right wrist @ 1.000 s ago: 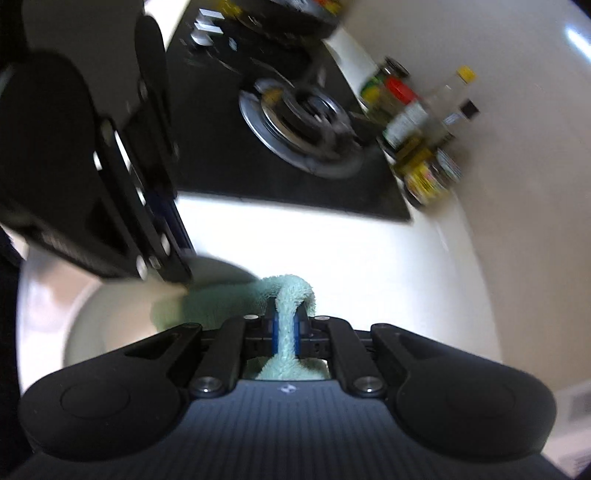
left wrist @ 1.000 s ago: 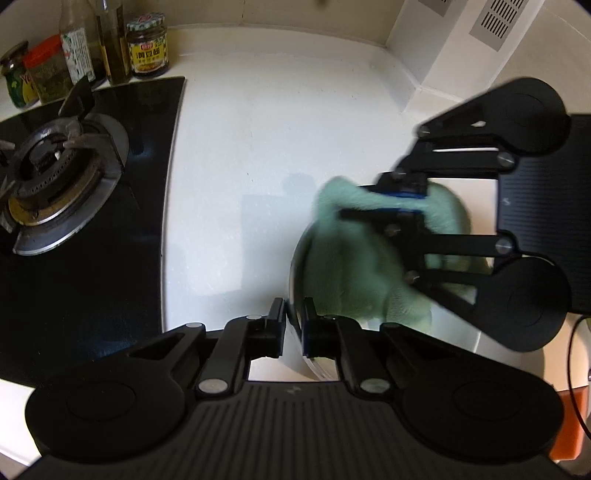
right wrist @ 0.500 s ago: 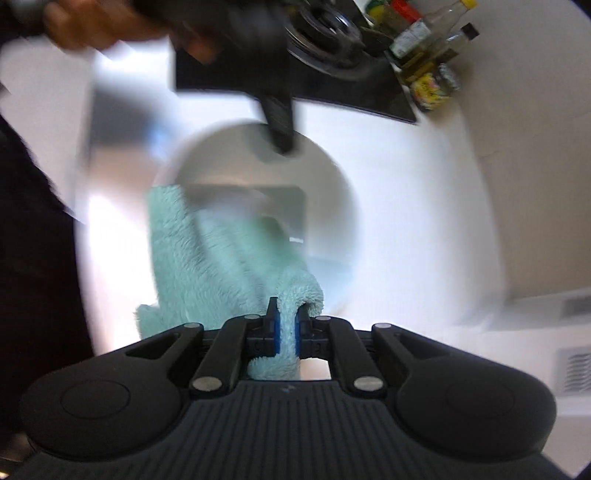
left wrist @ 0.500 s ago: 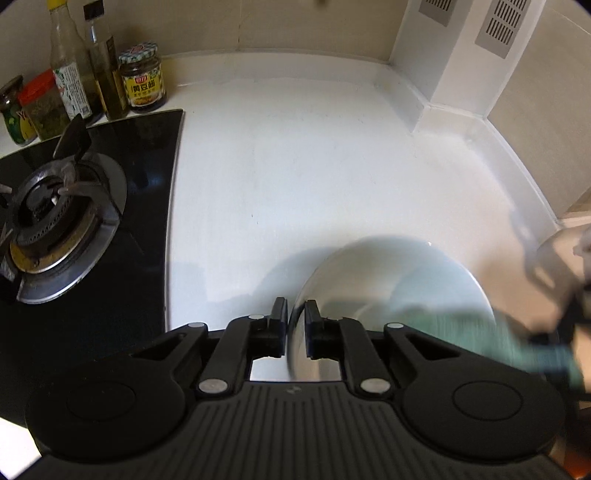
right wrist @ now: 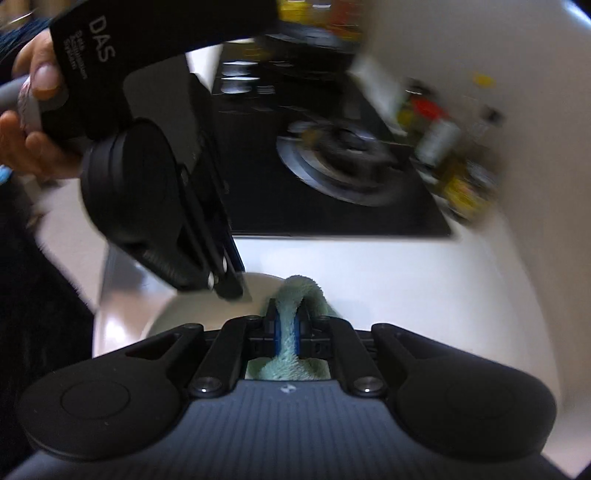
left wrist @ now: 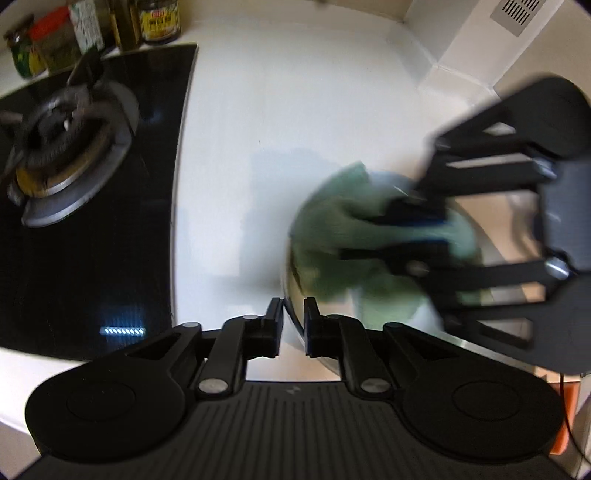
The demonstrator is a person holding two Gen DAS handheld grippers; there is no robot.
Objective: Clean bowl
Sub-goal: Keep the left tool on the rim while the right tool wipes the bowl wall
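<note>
Basically, a wiping pass inside the bowl, with each tool doing one job.

Bowl spot: bowl [left wrist: 295,291] sits on the white counter [left wrist: 295,92], just beside the black stove top [left wrist: 110,258], w/ its near rim between the fingers of the left gripper [left wrist: 293,321].

Left jaws: narrow gap, rim runs between the two fingers; they've just been opening a bit. Contact w/ the rim is hard to judge from the left view, so probably a loose steadying hold, not a hard clamp.

Why left sits there: pinning the rim stops the bowl sliding or spinning while the cloth drags around inside.

Right jaws: right gripper [right wrist: 287,325] is clamped tight on a fold of the green cloth [right wrist: 291,332], the fold poking up between the blue pads.

Why right holds so: a pinched bunch leaves the rest of the cloth hanging loose to mop the inner wall; tool tips down into the bowl.

Cloth reach: spread over much of the bowl's inside, per left view.

Hand: a person's hand [right wrist: 26,122] grips the left tool's handle, top left of right view.

Hard to see: bowl's floor is covered by cloth + tool, so can't tell how clean it is. Right tool is motion-blurred in left view; jars [left wrist: 92,29] behind the burner [left wrist: 70,147] blur too, labels unreadable. Bowl's far right rim is hidden behind the right tool.
</note>
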